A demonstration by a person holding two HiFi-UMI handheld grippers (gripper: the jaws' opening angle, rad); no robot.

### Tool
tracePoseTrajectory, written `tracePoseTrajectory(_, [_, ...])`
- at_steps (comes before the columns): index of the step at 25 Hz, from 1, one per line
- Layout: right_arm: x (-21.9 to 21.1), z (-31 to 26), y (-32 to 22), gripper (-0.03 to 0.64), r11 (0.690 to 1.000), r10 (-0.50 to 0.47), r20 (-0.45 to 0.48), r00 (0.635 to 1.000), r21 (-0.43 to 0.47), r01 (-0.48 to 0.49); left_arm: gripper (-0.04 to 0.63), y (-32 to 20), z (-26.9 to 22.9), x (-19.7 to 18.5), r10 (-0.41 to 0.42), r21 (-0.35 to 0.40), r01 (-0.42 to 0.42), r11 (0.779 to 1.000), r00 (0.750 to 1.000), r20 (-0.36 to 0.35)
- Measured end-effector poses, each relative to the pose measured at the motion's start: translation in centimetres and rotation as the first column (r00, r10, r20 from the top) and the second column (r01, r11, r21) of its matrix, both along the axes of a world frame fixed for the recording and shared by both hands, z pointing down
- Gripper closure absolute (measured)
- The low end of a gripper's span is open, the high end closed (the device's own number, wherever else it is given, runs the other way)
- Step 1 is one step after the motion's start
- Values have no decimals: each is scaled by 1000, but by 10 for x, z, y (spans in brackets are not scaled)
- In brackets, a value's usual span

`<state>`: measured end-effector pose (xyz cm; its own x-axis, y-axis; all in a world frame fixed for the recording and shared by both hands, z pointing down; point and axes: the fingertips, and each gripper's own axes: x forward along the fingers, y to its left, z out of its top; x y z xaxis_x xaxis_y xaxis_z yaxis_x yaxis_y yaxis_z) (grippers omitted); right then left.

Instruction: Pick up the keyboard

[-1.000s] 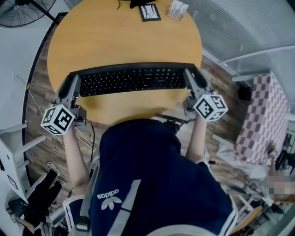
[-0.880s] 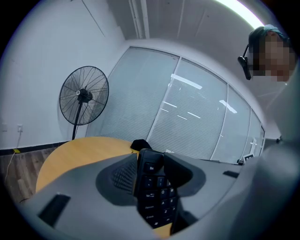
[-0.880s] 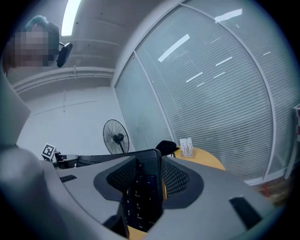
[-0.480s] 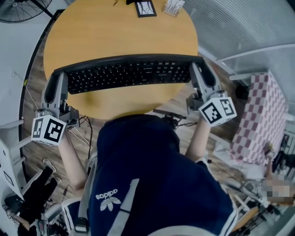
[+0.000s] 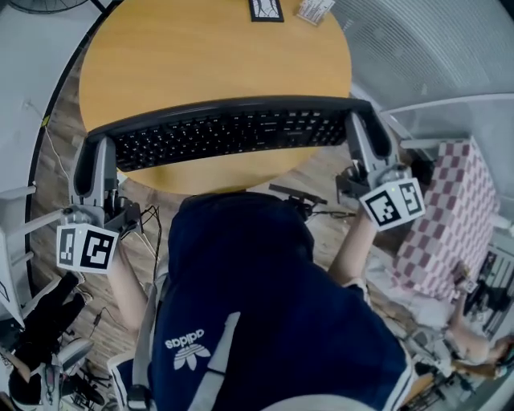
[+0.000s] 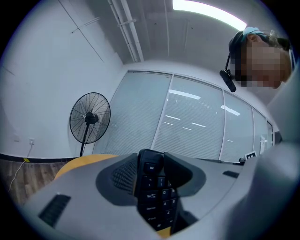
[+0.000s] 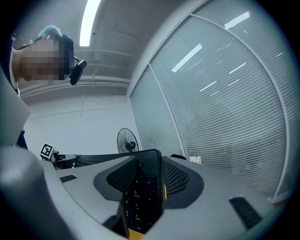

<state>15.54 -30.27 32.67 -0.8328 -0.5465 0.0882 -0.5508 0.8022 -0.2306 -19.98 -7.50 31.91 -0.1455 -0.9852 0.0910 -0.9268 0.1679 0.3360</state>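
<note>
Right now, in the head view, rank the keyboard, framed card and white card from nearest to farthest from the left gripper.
1. keyboard: its left end sits clamped in the left gripper.
2. framed card: at the far edge of the table.
3. white card: just right of the framed card, so a little farther.

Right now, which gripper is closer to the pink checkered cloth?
Right. The right gripper, clamped on one end of the keyboard, is beside the pink checkered cloth; the left gripper grips the opposite end.
</note>
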Motion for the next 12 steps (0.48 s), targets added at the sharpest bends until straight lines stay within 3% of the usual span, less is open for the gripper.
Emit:
tracePoseTrajectory(4, [2,1,26,462,999,-42,13,999,14,41,426,42,-1,11,-41,18,41,999,999,16])
tracePoseTrajectory(12, [-1,-5,24,461,997,-75,18,997,13,74,426,52,-13,16,-94,20,93,995,995,44])
